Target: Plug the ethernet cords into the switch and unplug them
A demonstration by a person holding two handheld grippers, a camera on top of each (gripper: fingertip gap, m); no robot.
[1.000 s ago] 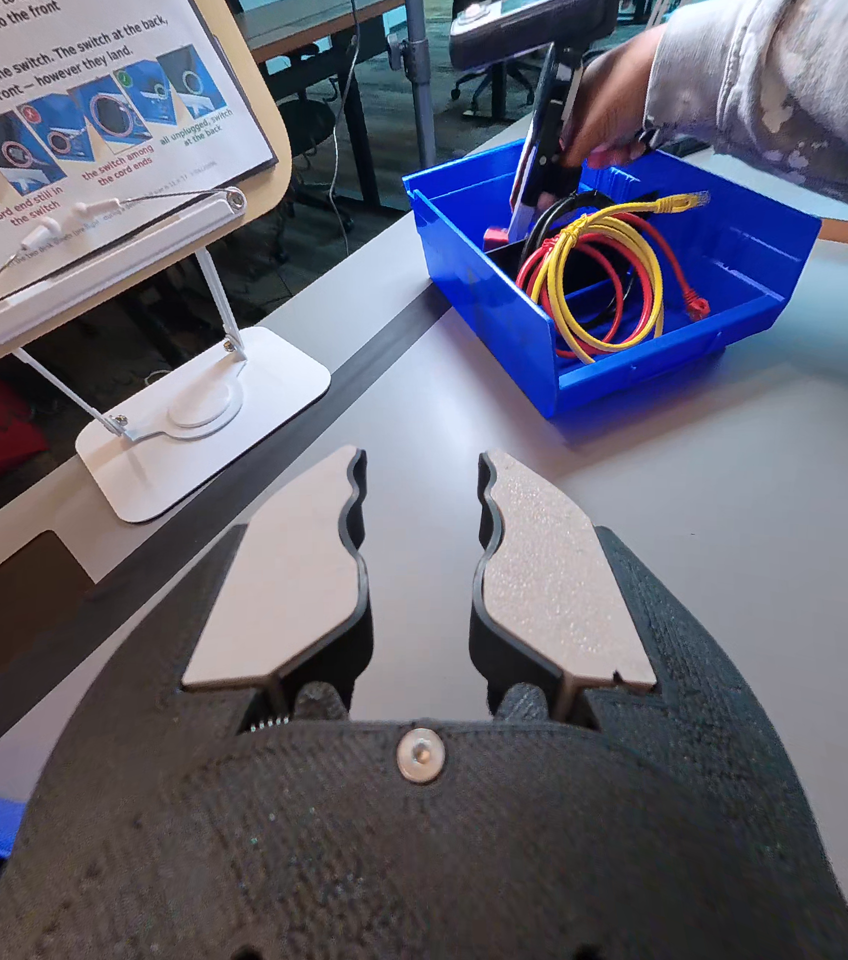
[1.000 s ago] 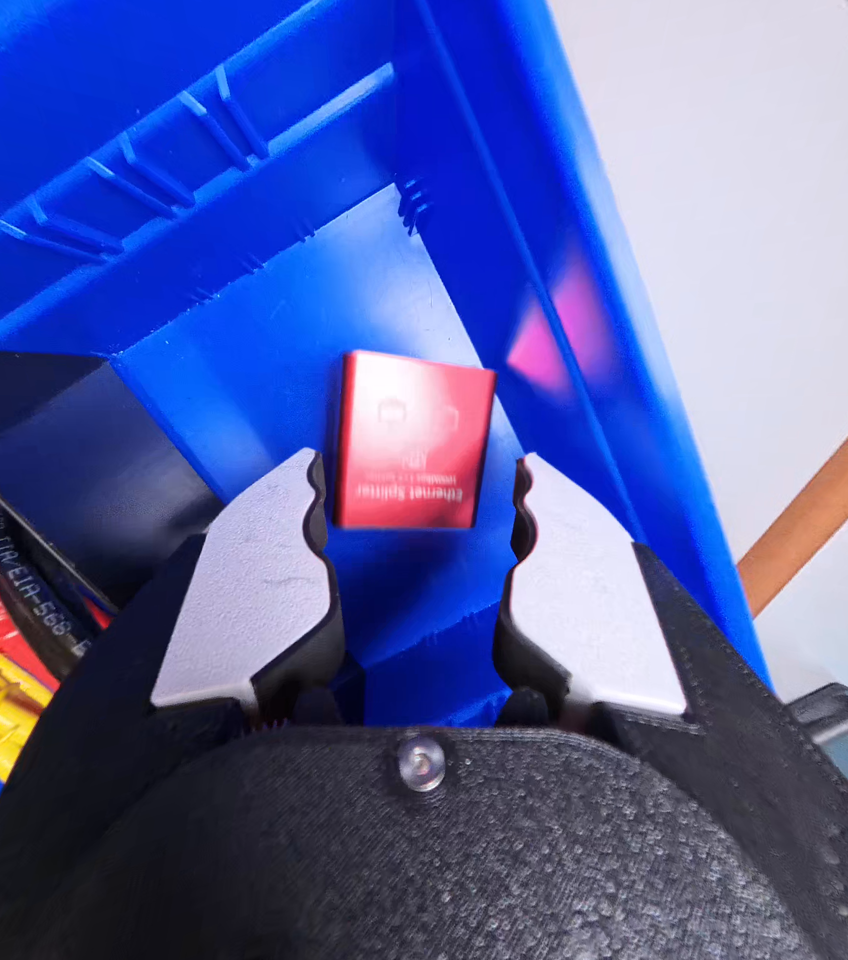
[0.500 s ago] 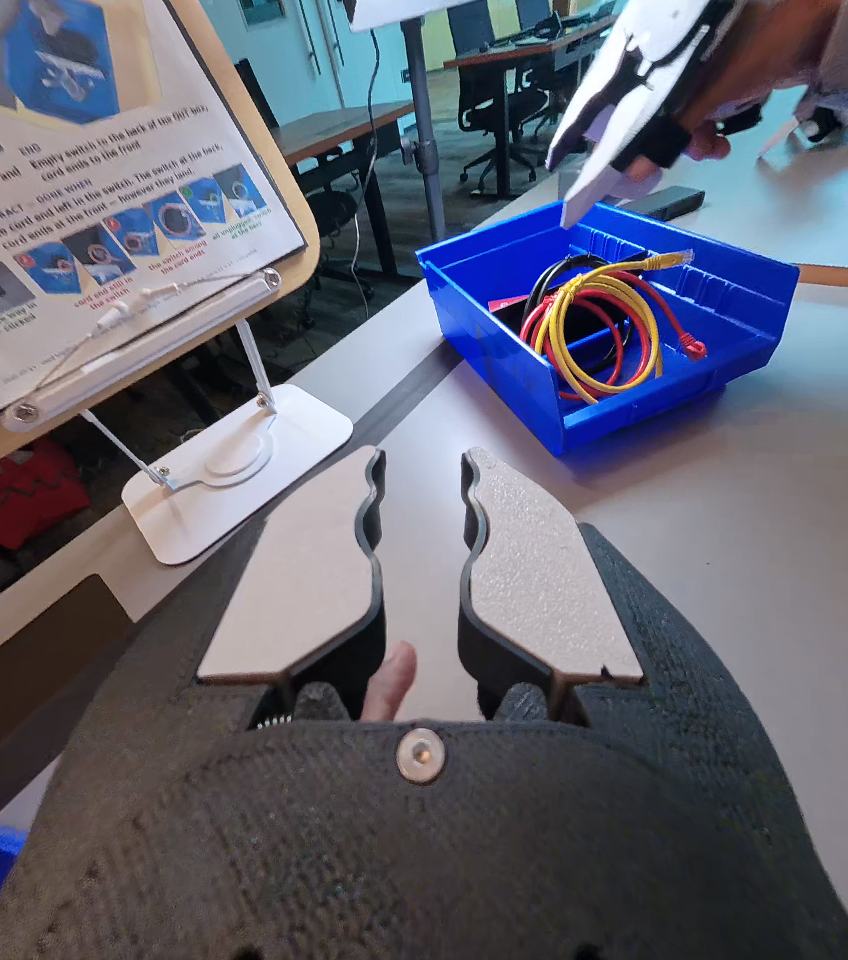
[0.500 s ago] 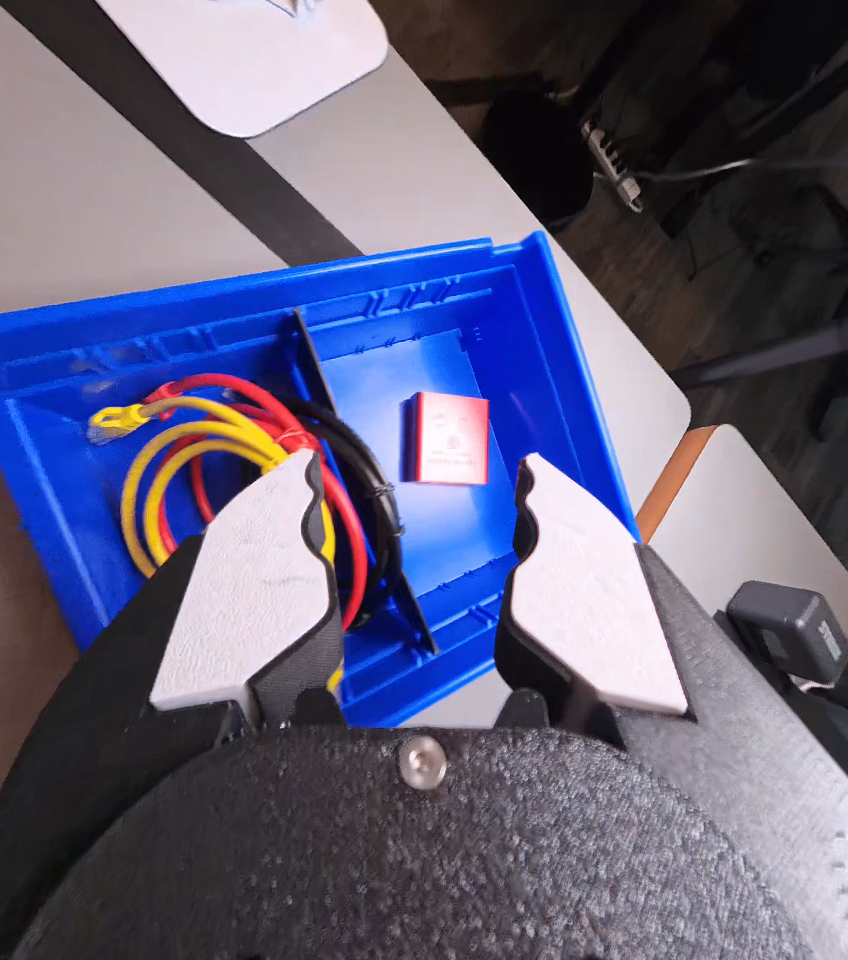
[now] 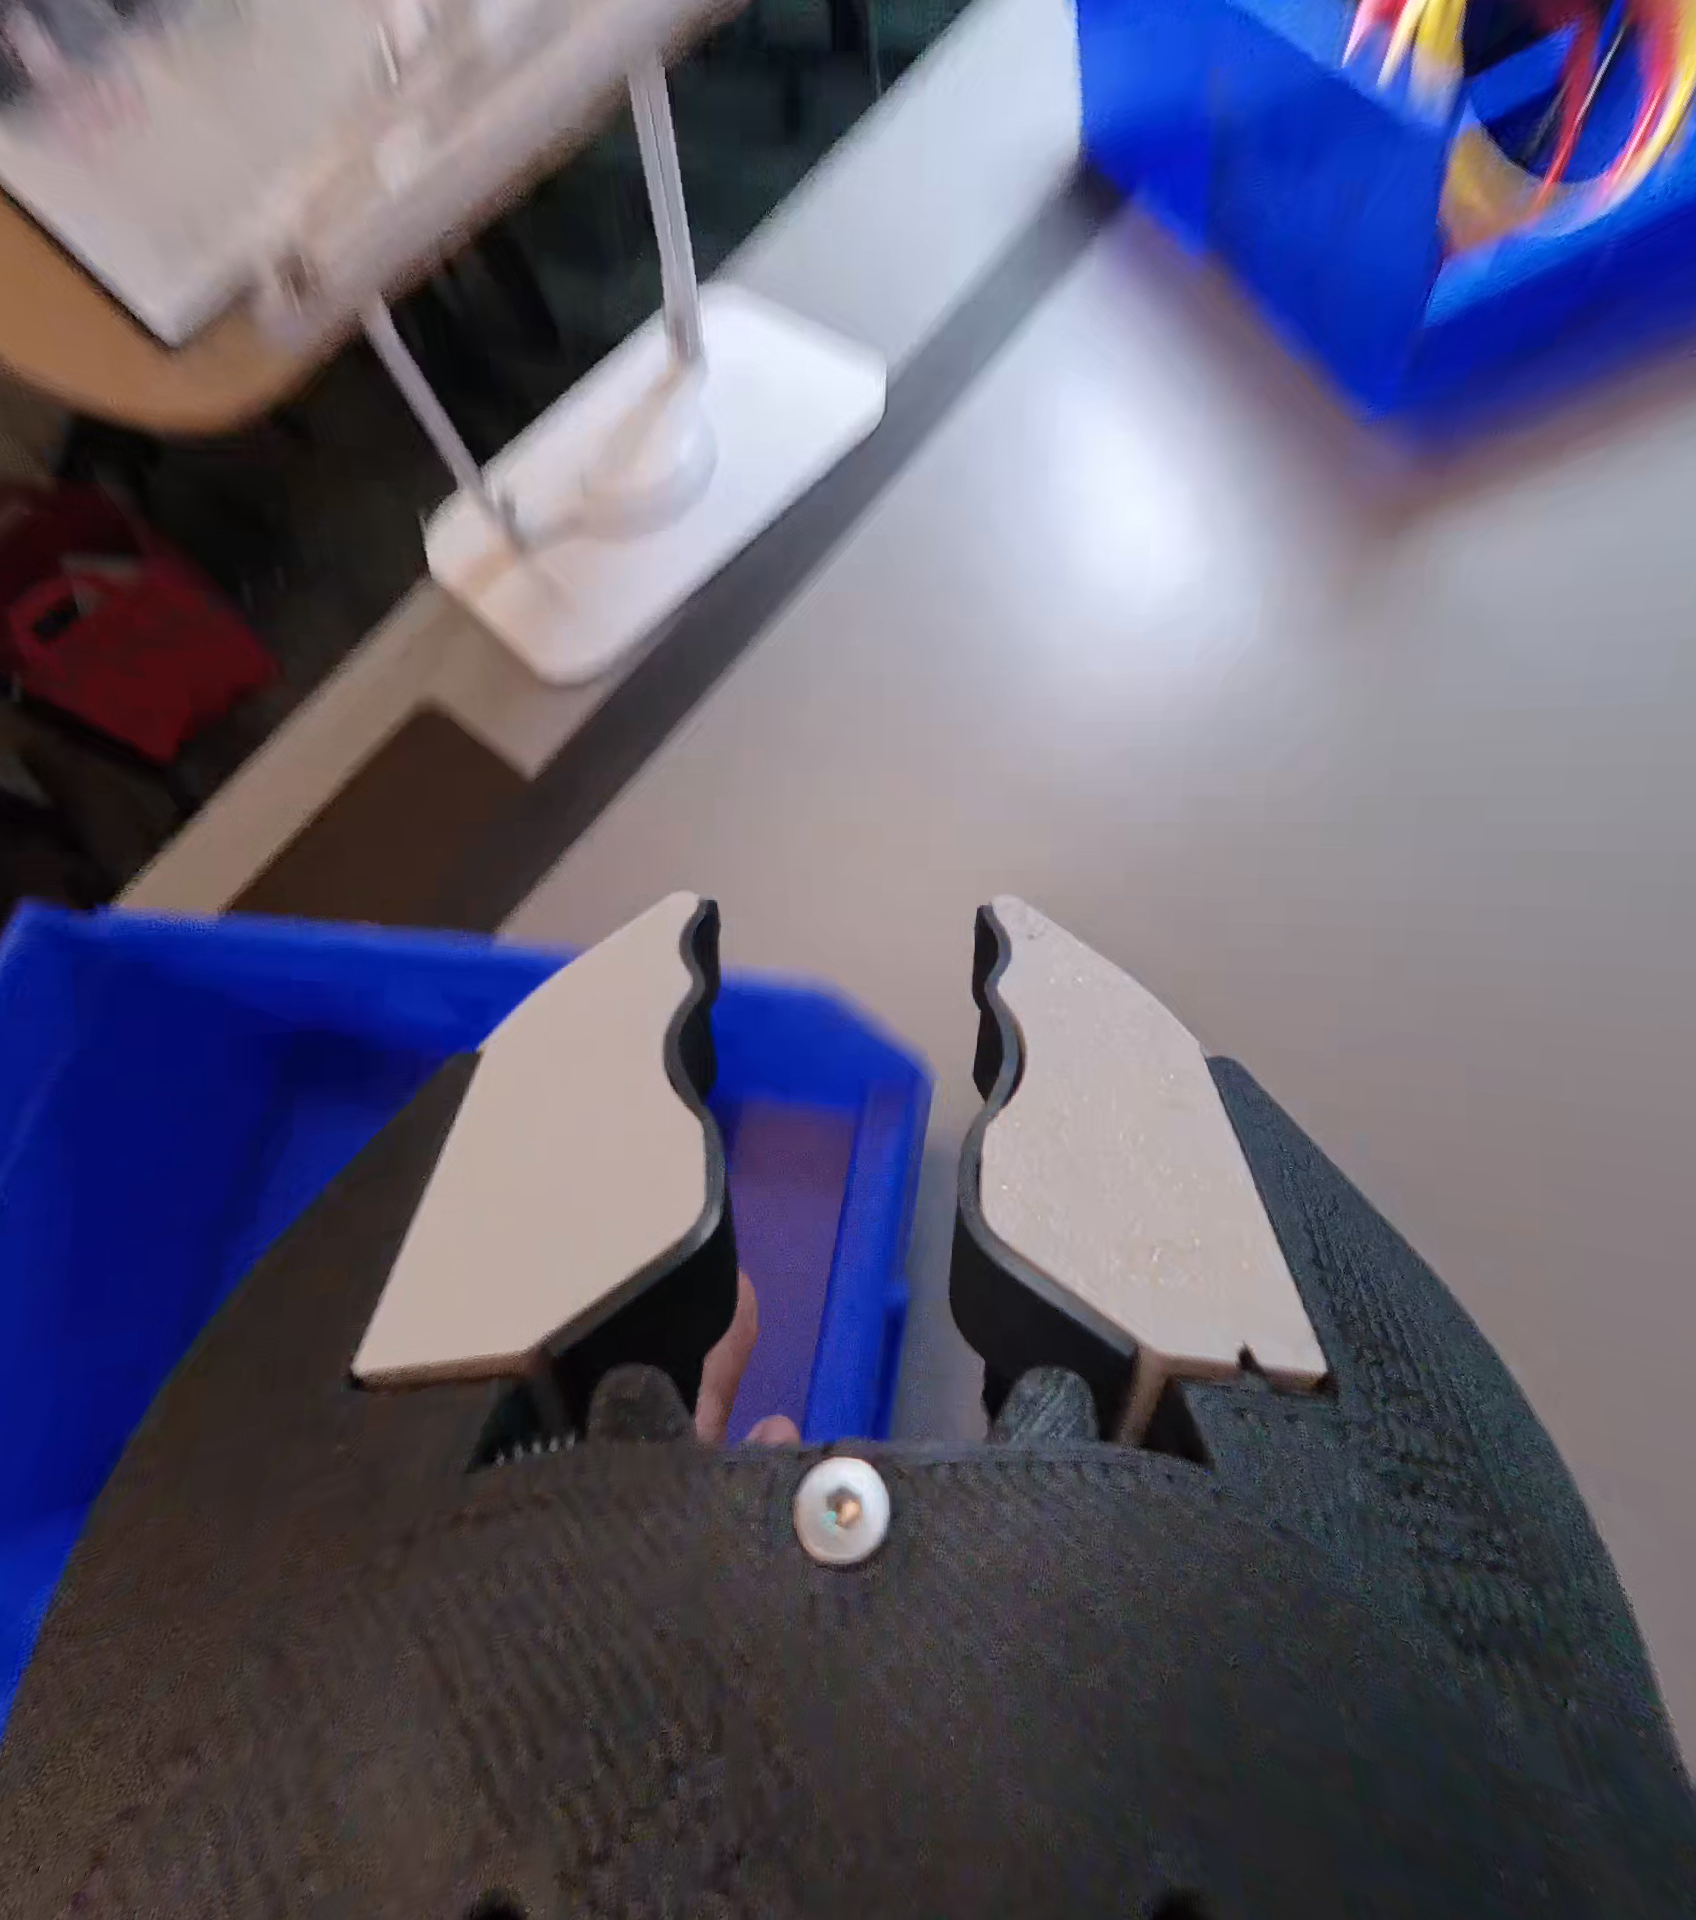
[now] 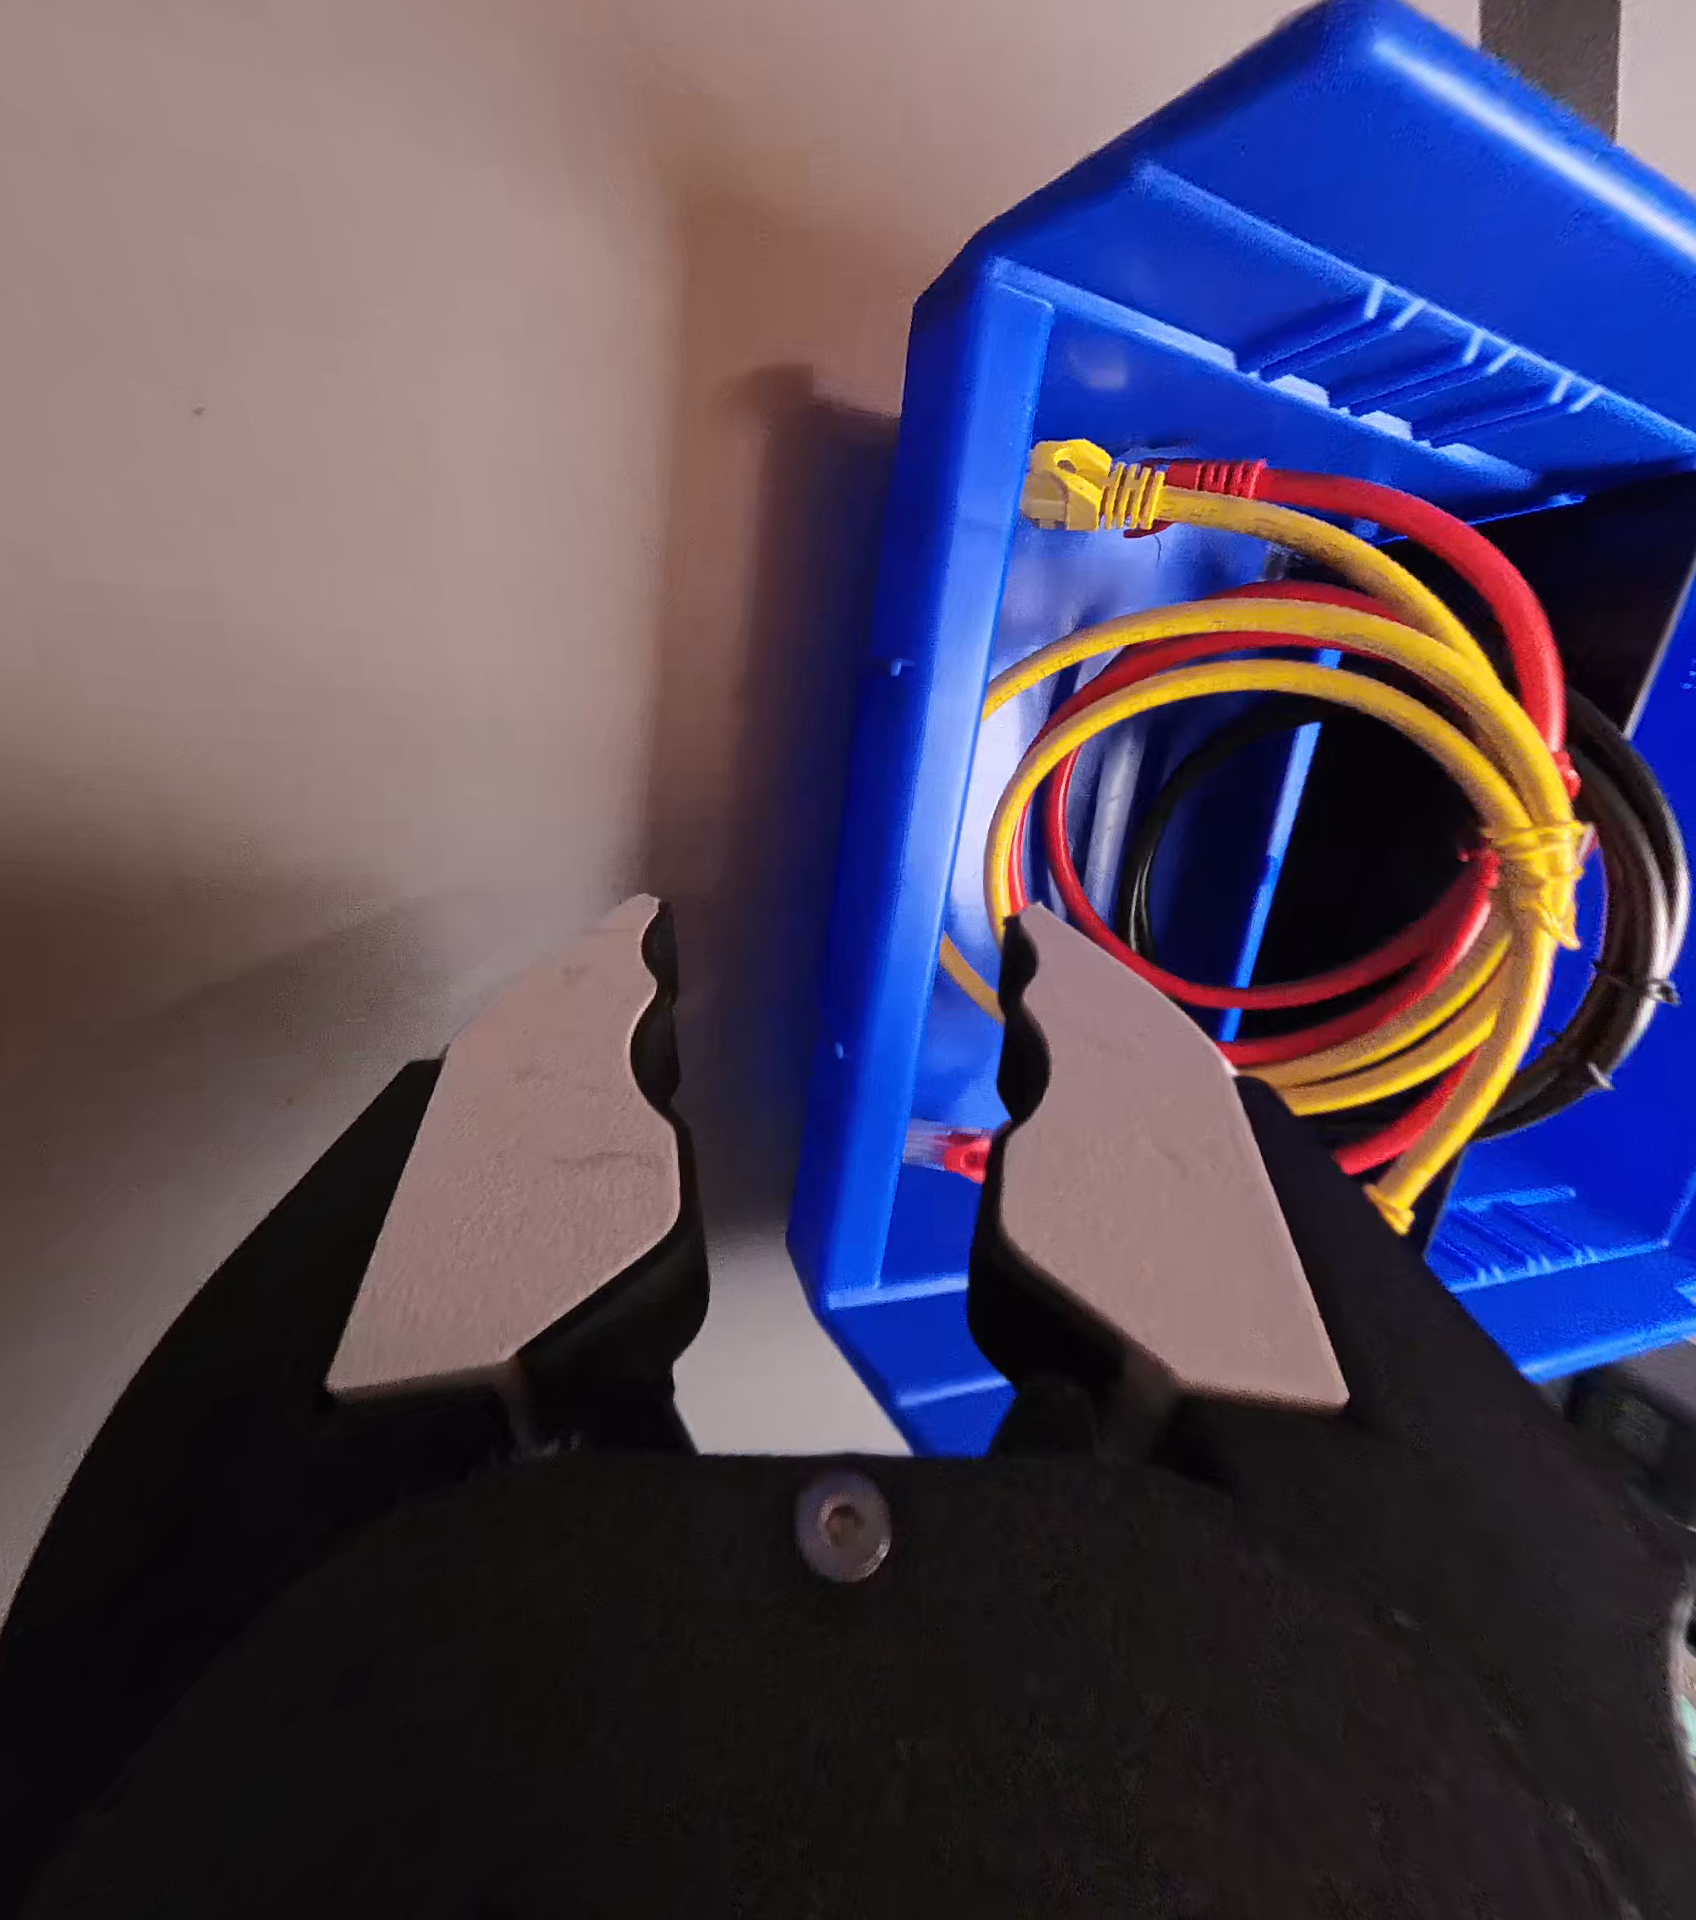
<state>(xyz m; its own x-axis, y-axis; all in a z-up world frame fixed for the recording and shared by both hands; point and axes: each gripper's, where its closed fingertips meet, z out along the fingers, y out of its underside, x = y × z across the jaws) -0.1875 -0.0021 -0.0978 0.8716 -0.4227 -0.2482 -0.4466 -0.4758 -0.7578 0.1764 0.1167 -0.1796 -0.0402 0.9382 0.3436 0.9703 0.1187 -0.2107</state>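
Ethernet cords (image 6: 1343, 831), yellow, red and black, lay coiled in the front compartment of a blue bin (image 6: 937, 831), and we saw no switch in either view. We went down by size from there.

The grey table (image 5: 1239, 727) spread ahead of both claws. That blue bin sat on it just ahead and to the right of our right claw (image 6: 833, 935); the claw's right finger overlapped the bin's near rim in our view, the left finger hung over bare table. From our left claw (image 5: 846, 925) the same bin (image 5: 1291, 208) lay far ahead and to the right, badly blurred. A second blue bin (image 5: 96, 1195) sat directly under and left of our left claw, its corner showing between the fingers; we couldn't tell what was in it.

A document stand with a white base (image 5: 678, 488) stood ahead and left of our left claw, its tilted board (image 5: 200, 156) too smeared to make out.

Inside the bin, a black divider (image 6: 1633, 582) stood beyond the coils. The yellow coil was tied in a bundle, and a yellow plug (image 6: 1072, 494) pointed at the far-left corner. A red plug (image 6: 963, 1153) peeked out right beside our right claw's right finger.

Both claws stood parted by a moderate gap, gripping nothing.
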